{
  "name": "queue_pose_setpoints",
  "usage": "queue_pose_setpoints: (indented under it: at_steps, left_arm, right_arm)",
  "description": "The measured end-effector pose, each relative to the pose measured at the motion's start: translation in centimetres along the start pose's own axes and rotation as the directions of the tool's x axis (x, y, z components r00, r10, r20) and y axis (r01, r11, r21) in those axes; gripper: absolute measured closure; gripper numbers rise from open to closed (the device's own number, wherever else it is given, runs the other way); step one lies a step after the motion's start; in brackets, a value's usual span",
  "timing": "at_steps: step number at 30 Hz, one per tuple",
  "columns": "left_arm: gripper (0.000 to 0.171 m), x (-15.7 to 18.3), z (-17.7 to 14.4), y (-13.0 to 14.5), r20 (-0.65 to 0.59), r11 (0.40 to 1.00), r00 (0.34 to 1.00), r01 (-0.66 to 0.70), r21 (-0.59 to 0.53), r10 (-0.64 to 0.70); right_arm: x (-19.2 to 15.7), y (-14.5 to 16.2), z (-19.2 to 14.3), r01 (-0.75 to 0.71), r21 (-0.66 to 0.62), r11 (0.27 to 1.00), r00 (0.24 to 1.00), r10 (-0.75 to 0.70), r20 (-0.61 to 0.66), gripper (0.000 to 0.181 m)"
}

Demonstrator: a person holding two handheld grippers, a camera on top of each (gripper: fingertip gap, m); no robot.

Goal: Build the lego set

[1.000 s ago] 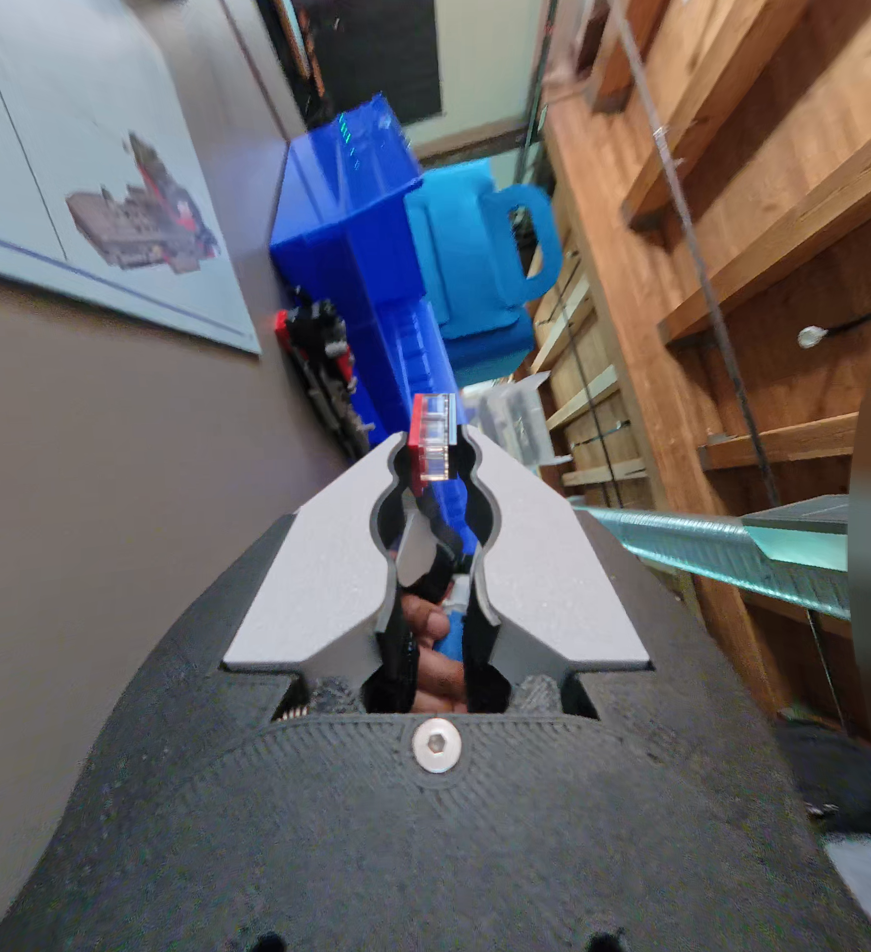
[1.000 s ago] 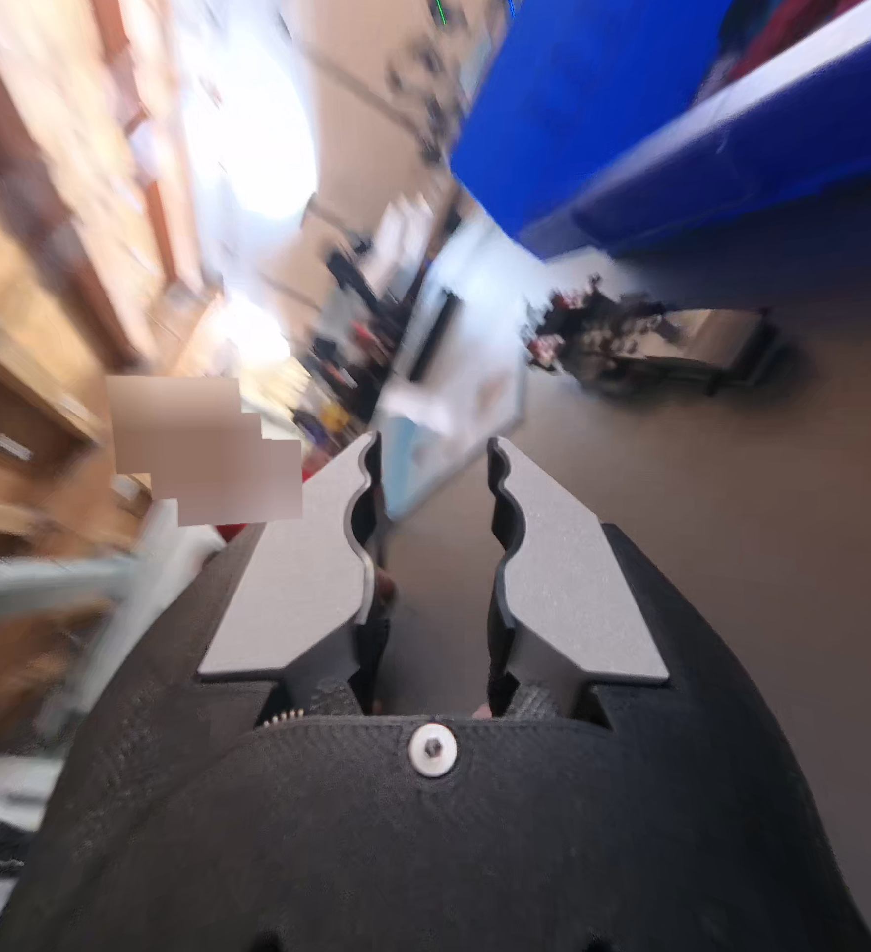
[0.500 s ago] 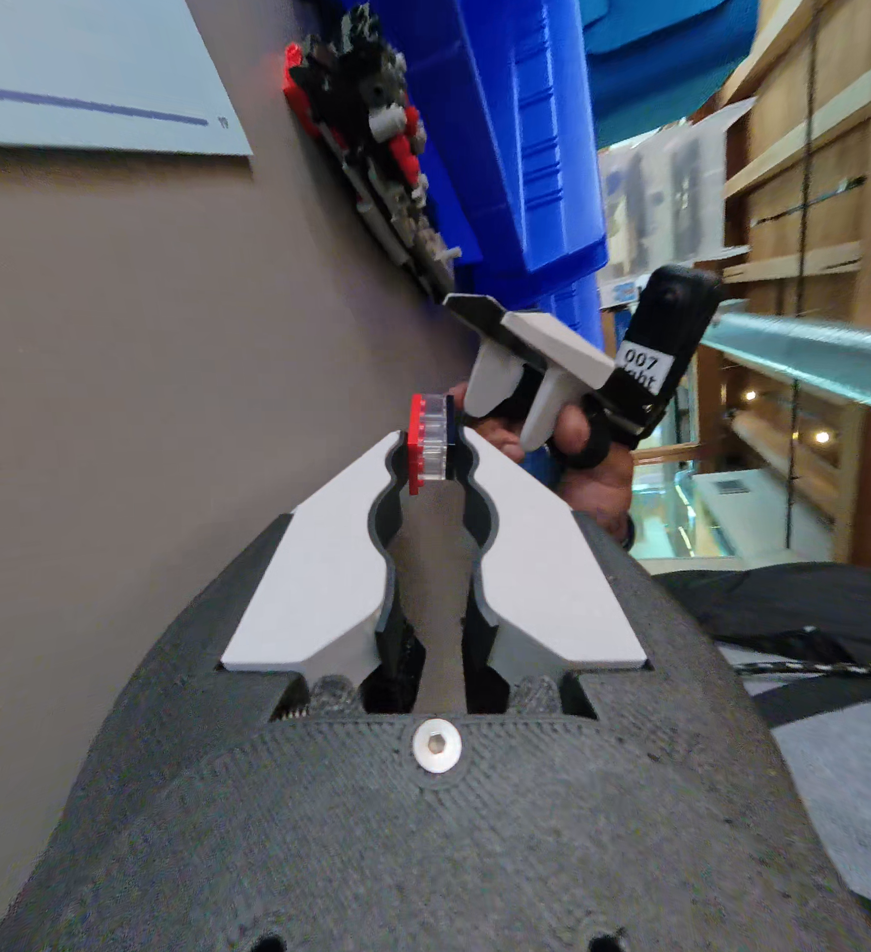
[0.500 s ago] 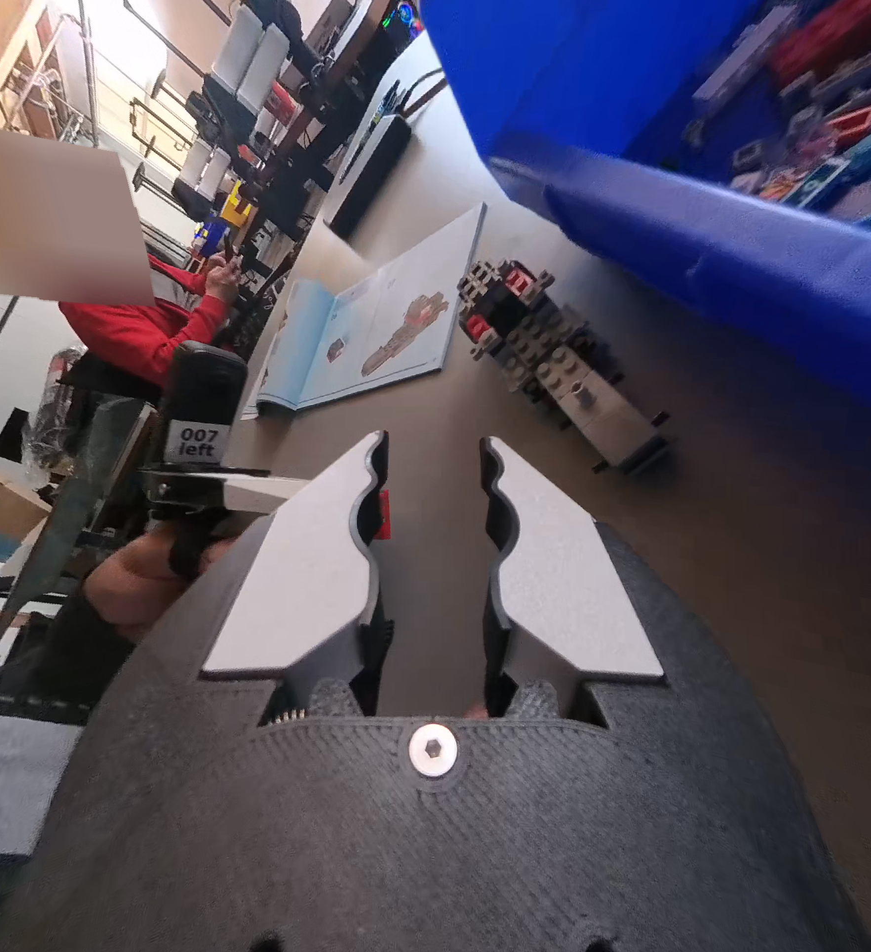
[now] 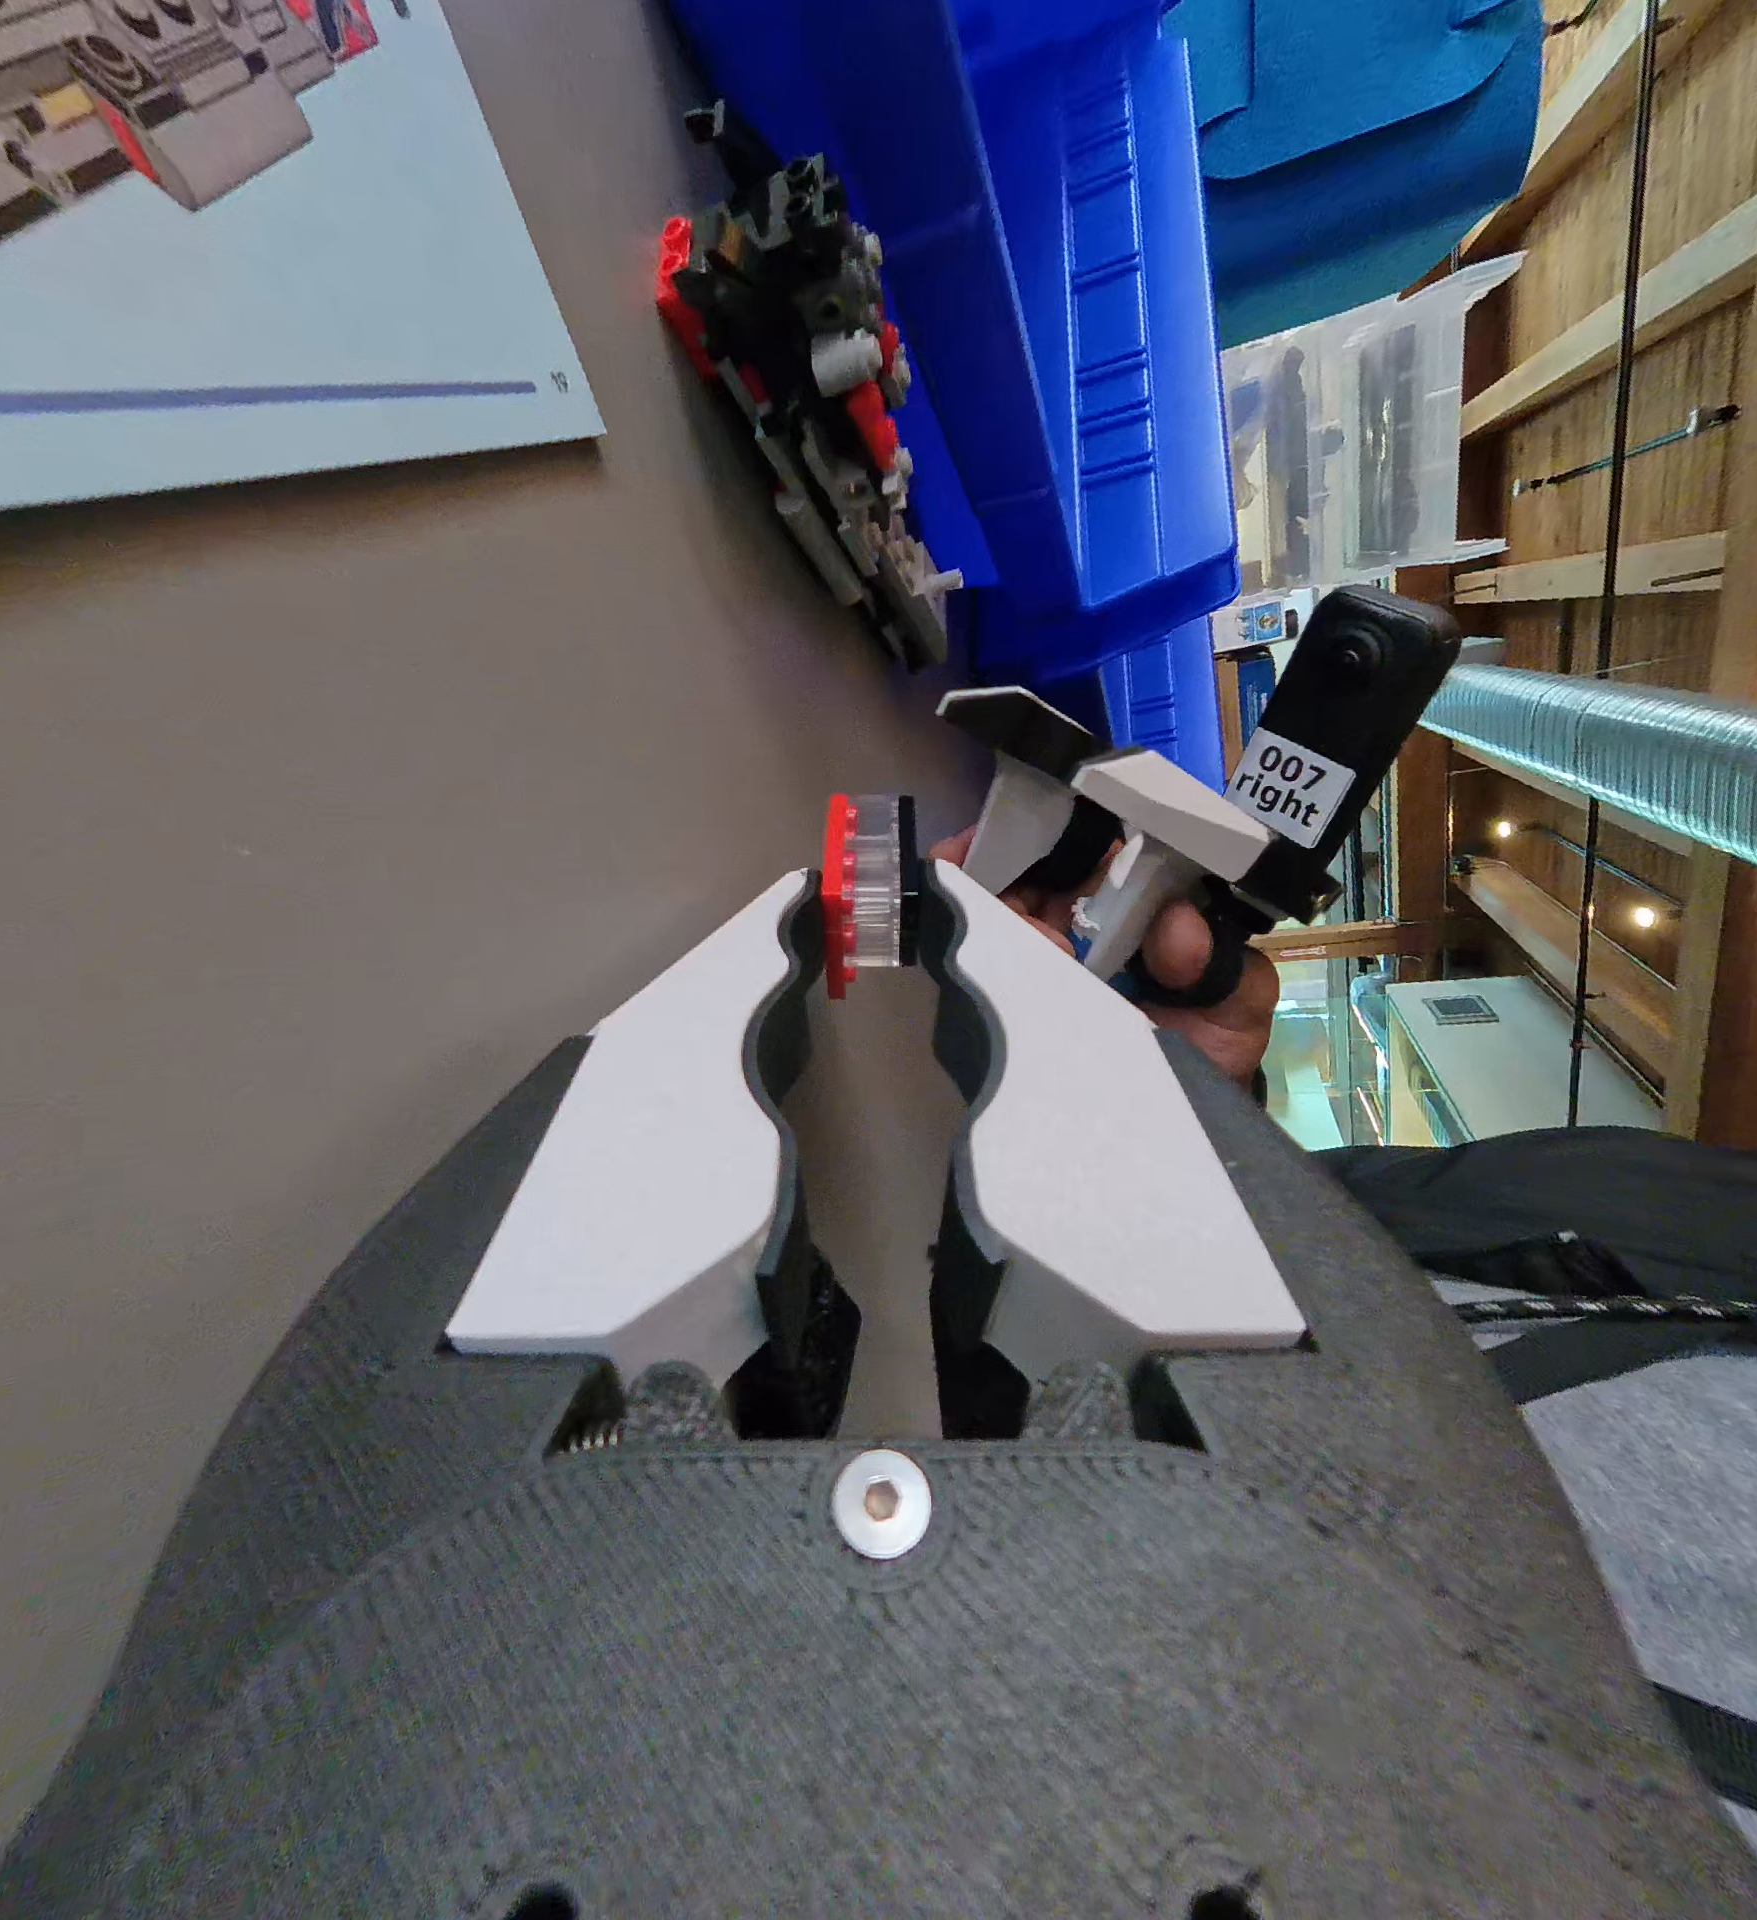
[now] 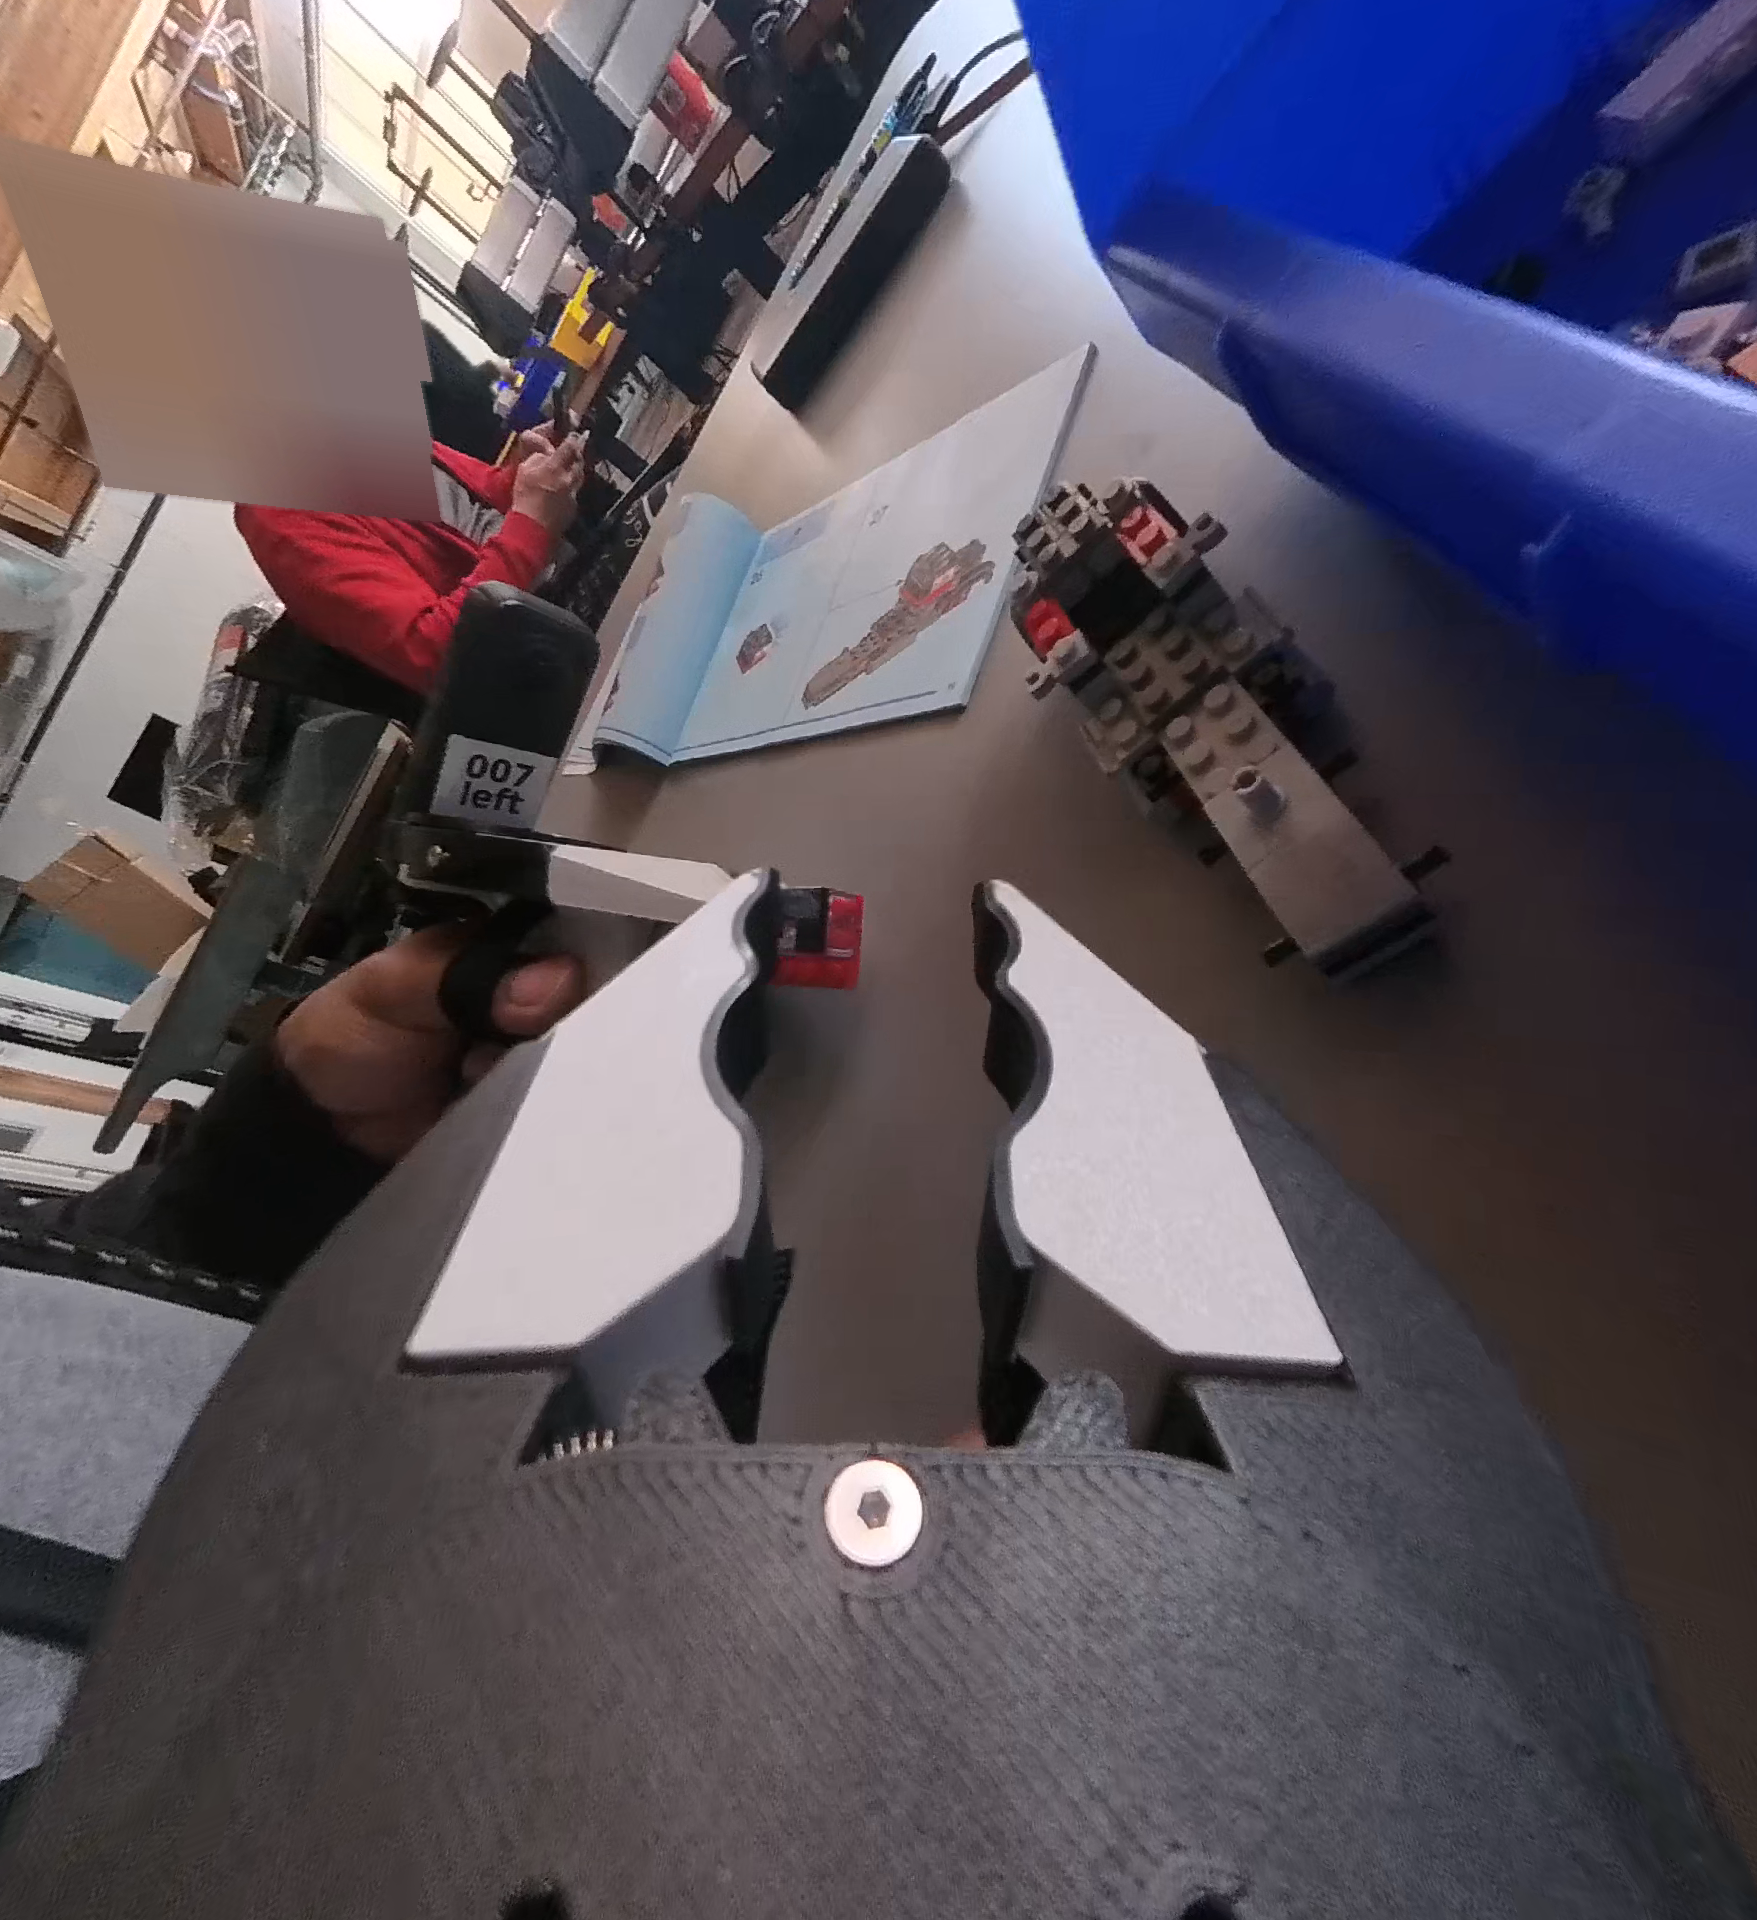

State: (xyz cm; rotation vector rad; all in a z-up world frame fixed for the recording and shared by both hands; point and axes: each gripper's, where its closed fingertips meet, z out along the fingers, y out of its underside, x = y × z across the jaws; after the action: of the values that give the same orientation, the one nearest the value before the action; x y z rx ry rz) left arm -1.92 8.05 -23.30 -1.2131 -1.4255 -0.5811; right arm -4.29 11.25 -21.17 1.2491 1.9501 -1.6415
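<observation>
My left gripper (image 5: 871, 883) is shut on a small stack of bricks (image 5: 866, 894): a red plate, a clear brick and a black plate. It is held above the brown table. The same stack (image 6: 820, 938) shows just off my right gripper's left fingertip. My right gripper (image 6: 874, 914) is open and empty, and it also shows in the left wrist view (image 5: 1050, 769), close to the right of the stack. The part-built grey, black and red lego model (image 6: 1217, 717) lies on the table beyond both grippers, and it also shows in the left wrist view (image 5: 812, 395).
An open instruction booklet (image 6: 832, 613) lies on the table beside the model. A large blue bin (image 6: 1476, 416) of loose bricks stands right behind the model. A person in a red top (image 6: 386, 582) sits farther off. Wooden shelving (image 5: 1632, 312) stands behind. There is about 5 centimeters between the tips of the two grippers.
My left gripper has swung from facing the shelves to facing the table and model, still holding the stack. My right gripper has come in beside it, and the stack now sits at its left fingertip.
</observation>
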Motion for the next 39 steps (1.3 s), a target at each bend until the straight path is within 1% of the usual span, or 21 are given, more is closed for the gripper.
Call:
queue_pose_setpoints:
  at_steps: [2, 4, 6, 8, 9, 11, 12, 14, 16, 18, 19, 21, 24, 26, 28, 31, 33, 36, 37, 38, 39]
  left_arm:
    - [0.155, 0.0, -0.1, 0.0, -0.003, 1.0, 1.0, 0.001, 0.005, -0.001]
    - [0.155, 0.1, -0.3, -0.1, -0.01, 1.0, 1.0, 0.004, 0.018, -0.004]
    - [0.155, 0.2, -0.6, -0.2, -0.025, 1.0, 1.0, 0.006, 0.031, -0.005]
    - [0.155, 0.5, -0.8, -0.2, -0.042, 0.999, 0.999, -0.001, 0.035, 0.003]
    - [0.155, 0.7, -0.8, -0.1, -0.051, 0.999, 0.999, -0.008, 0.032, 0.01]
    - [0.155, 1.0, -0.8, 0.0, -0.061, 0.999, 0.998, -0.026, 0.029, 0.028]
    - [0.155, 1.1, -0.8, 0.1, -0.066, 0.999, 0.997, -0.035, 0.027, 0.037]
    - [0.155, 1.4, -0.8, 0.1, -0.074, 0.998, 0.996, -0.05, 0.029, 0.053]
    - [0.155, 1.6, -1.0, 0.1, -0.081, 0.997, 0.995, -0.063, 0.041, 0.067]
    - [0.155, 1.7, -1.2, 0.0, -0.083, 0.996, 0.993, -0.075, 0.056, 0.079]
    - [0.155, 1.8, -1.4, 0.0, -0.083, 0.995, 0.993, -0.08, 0.065, 0.085]
    - [0.155, 1.8, -1.7, -0.1, -0.081, 0.993, 0.993, -0.082, 0.088, 0.089]
    - [0.155, 1.9, -2.0, -0.3, -0.088, 0.991, 0.992, -0.078, 0.11, 0.087]
    - [0.155, 2.0, -2.0, -0.2, -0.097, 0.992, 0.992, -0.077, 0.103, 0.087]
    - [0.155, 2.1, -1.9, -0.1, -0.105, 0.993, 0.99, -0.081, 0.091, 0.091]
    - [0.155, 2.3, -1.8, 0.0, -0.115, 0.993, 0.989, -0.087, 0.078, 0.096]
    - [0.155, 2.4, -1.7, 0.0, -0.118, 0.993, 0.988, -0.091, 0.078, 0.1]
    - [0.155, 2.4, -1.9, -0.3, -0.126, 0.992, 0.987, -0.084, 0.097, 0.096]
    - [0.155, 2.4, -2.1, -0.5, -0.13, 0.991, 0.987, -0.077, 0.108, 0.09]
    - [0.155, 2.4, -2.3, -0.7, -0.135, 0.991, 0.987, -0.067, 0.12, 0.083]
    - [0.155, 2.4, -2.5, -0.9, -0.14, 0.989, 0.987, -0.056, 0.133, 0.075]
  right_arm:
    - [-1.0, -0.3, -0.3, 0.061, 0.015, 0.998, 0.997, -0.062, 0.039, 0.14]
    - [-2.0, -1.5, -1.6, 0.175, 0.012, 0.984, 0.984, -0.175, 0.041, 0.141]
    - [-3.3, -5.2, -4.3, 0.33, 0.026, 0.944, 0.944, -0.33, 0.017, 0.141]
    - [-4.2, -10.5, -7.3, 0.509, 0.001, 0.861, 0.86, -0.509, -0.045, 0.142]
    - [-4.2, -12.9, -8.1, 0.593, -0.049, 0.804, 0.8, -0.595, -0.073, 0.143]
    - [-1.8, -17.1, -8.1, 0.691, -0.225, 0.687, 0.68, -0.723, -0.12, 0.145]
    - [0.4, -18.5, -7.3, 0.705, -0.334, 0.626, 0.632, -0.768, -0.106, 0.15]
    - [6.1, -20.3, -5.4, 0.684, -0.543, 0.487, 0.555, -0.831, -0.046, 0.157]
    - [11.1, -21.3, -3.2, 0.639, -0.663, 0.392, 0.531, -0.848, 0.01, 0.161]
    - [15.5, -21.0, -1.7, 0.561, -0.772, 0.299, 0.541, -0.838, 0.068, 0.163]
    - [17.3, -20.7, -1.3, 0.521, -0.814, 0.259, 0.547, -0.833, 0.085, 0.163]
    - [19.5, -20.2, -0.4, 0.469, -0.86, 0.2, 0.55, -0.828, 0.107, 0.163]
    - [21.3, -20.0, 0.6, 0.44, -0.889, 0.129, 0.514, -0.848, 0.131, 0.165]
    - [22.3, -19.6, 0.6, 0.408, -0.91, 0.08, 0.503, -0.851, 0.151, 0.165]
    - [22.7, -19.7, 0.8, 0.4, -0.914, 0.062, 0.493, -0.856, 0.158, 0.165]
    - [23.2, -19.5, 0.8, 0.373, -0.925, 0.074, 0.521, -0.842, 0.142, 0.159]
    - [23.1, -19.6, 1.0, 0.369, -0.925, 0.085, 0.528, -0.839, 0.134, 0.16]
    - [23.0, -19.8, 1.1, 0.376, -0.922, 0.096, 0.503, -0.857, 0.116, 0.164]
    - [22.6, -20.1, 1.2, 0.389, -0.915, 0.104, 0.489, -0.865, 0.109, 0.166]
    - [21.8, -20.3, 1.2, 0.411, -0.903, 0.125, 0.483, -0.87, 0.099, 0.171]
    - [20.6, -20.4, 1.3, 0.438, -0.885, 0.155, 0.482, -0.872, 0.086, 0.172]
